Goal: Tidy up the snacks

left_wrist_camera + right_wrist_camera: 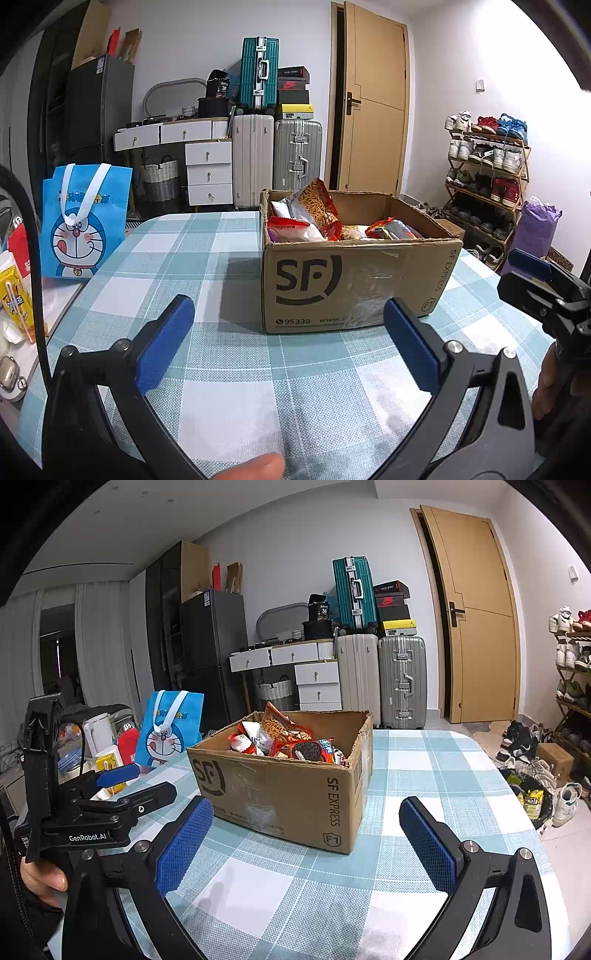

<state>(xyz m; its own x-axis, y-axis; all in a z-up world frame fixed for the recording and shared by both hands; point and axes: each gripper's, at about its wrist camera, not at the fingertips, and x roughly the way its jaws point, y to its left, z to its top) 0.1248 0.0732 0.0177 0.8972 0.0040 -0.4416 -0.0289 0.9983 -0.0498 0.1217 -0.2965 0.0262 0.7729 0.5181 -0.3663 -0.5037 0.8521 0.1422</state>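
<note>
Cardboard SF box (354,284) brimful of bright, crinkled snack packets (284,738).

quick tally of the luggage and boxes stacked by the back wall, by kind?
Suitcases: 3 - teal, white, silver
Shoeboxes stacked on the silver one: about 4; edges blur, so approximate
Total: about 7

Lower snack packets (291,744) hidden in cardboard box (295,794) — contents untellable.
</note>
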